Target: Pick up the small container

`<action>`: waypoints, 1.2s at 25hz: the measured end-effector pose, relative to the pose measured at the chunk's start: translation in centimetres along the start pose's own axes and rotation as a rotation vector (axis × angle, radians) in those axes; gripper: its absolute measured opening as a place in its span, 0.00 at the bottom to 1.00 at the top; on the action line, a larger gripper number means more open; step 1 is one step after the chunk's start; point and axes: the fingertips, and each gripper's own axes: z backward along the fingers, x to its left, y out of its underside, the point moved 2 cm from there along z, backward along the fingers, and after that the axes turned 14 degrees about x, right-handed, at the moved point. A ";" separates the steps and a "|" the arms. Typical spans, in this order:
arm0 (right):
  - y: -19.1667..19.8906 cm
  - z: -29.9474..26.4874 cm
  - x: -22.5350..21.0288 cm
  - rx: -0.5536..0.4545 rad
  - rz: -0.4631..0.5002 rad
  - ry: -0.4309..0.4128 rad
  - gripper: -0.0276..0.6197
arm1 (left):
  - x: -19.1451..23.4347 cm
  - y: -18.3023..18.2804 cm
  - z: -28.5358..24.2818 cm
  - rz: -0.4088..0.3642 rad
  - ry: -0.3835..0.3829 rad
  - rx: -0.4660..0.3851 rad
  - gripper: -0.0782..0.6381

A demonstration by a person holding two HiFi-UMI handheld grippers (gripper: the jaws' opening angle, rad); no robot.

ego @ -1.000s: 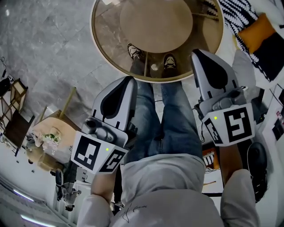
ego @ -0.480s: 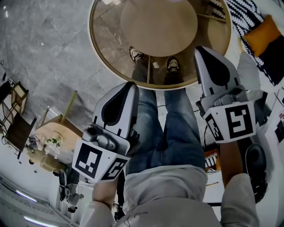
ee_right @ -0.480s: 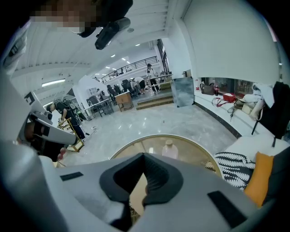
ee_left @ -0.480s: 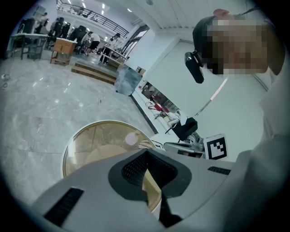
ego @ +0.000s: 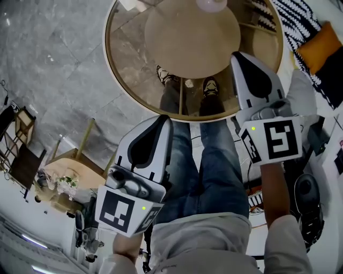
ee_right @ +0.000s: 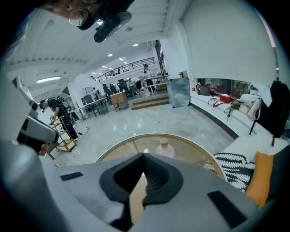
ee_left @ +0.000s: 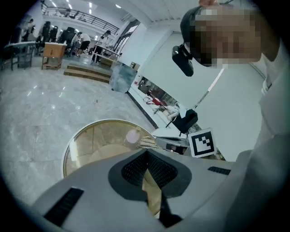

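The small container (ego: 210, 4), a pale pinkish bottle with a round cap, stands on the far part of a round glass table (ego: 115, 69) with a gold rim. It also shows in the left gripper view, as the container (ee_left: 132, 136), and in the right gripper view, as the container (ee_right: 164, 147). My left gripper (ego: 162, 121) hangs short of the table's near rim, over my left leg, jaws together and empty. My right gripper (ego: 238, 56) is over the table's near right edge, also shut on nothing. Both are well short of the container, as the left gripper (ee_left: 147, 156) and the right gripper (ee_right: 144, 158) views show.
A tan round shelf (ego: 187, 37) lies under the glass. A black-and-white striped cushion (ego: 292, 16) and an orange cushion (ego: 316, 45) lie to the right. A small wooden table with flowers (ego: 64, 171) stands at the left. My legs in jeans (ego: 214, 166) are below.
Both grippers have sunk a little, and the left one has slid down and to the right in the picture. The container has come into sight at the top edge. Both stay shut.
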 end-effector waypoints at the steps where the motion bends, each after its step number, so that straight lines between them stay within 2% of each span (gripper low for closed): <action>1: -0.1 -0.5 -0.1 -0.003 0.004 0.007 0.07 | 0.3 0.0 -0.1 0.010 0.002 0.002 0.13; 5: -0.3 -2.4 -1.0 -0.009 0.007 0.033 0.07 | 1.1 -0.2 -0.6 0.039 0.001 0.014 0.13; 18: -1.2 -7.0 -3.8 -0.045 0.000 0.093 0.07 | 1.8 -1.7 -2.3 0.058 -0.004 0.030 0.13; 30: -2.3 -10.3 -5.4 -0.021 0.001 0.119 0.19 | 2.0 -1.5 -2.8 0.073 0.003 0.035 0.13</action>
